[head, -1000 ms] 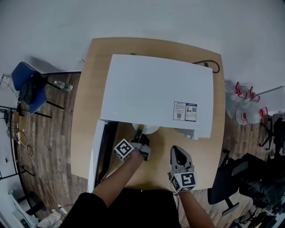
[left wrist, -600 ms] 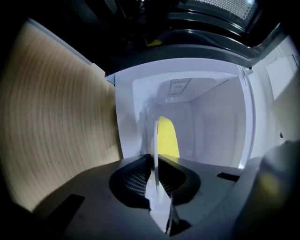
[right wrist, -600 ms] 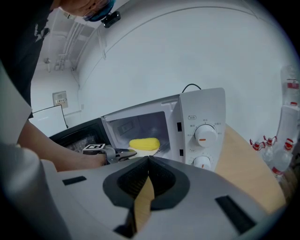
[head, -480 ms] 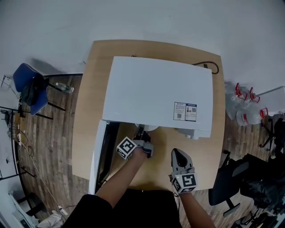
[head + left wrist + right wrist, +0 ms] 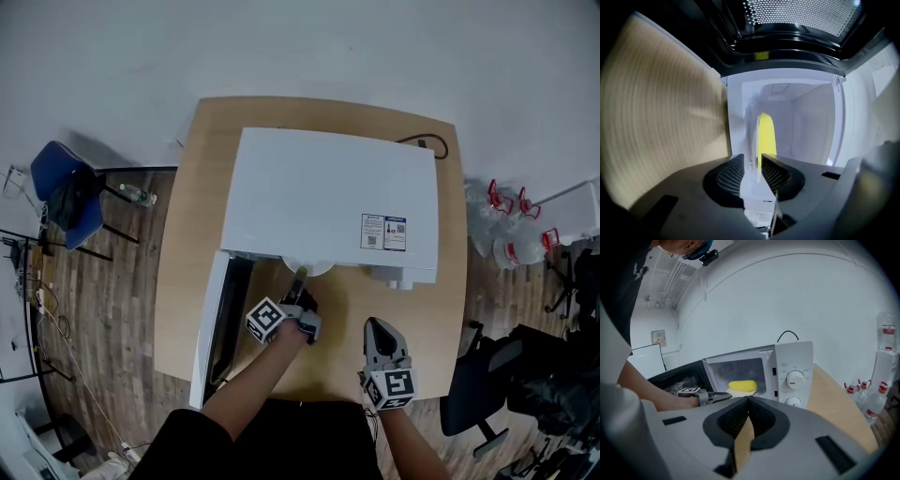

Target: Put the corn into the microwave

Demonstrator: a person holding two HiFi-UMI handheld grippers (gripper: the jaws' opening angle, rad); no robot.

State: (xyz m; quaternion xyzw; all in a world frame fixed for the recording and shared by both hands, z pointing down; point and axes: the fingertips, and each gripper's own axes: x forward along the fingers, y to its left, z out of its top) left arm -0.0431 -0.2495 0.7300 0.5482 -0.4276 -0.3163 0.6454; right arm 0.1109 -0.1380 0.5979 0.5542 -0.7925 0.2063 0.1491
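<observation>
The white microwave stands on the wooden table with its door swung open to the left. Inside lies the yellow corn on a white plate, whose rim pokes out of the opening. My left gripper points into the opening. Its jaws have just been opening and now stand apart, with the plate's rim between them and the corn just beyond. My right gripper hovers over the table's front right, shut and empty, facing the microwave and the left gripper.
Two dials sit on the microwave's right panel. A black cable loops behind the microwave. On the floor are a blue chair at the left, water bottles at the right and a black chair at the near right.
Both grippers stay almost where they were in front of the microwave. The whole head view has shifted slightly.
</observation>
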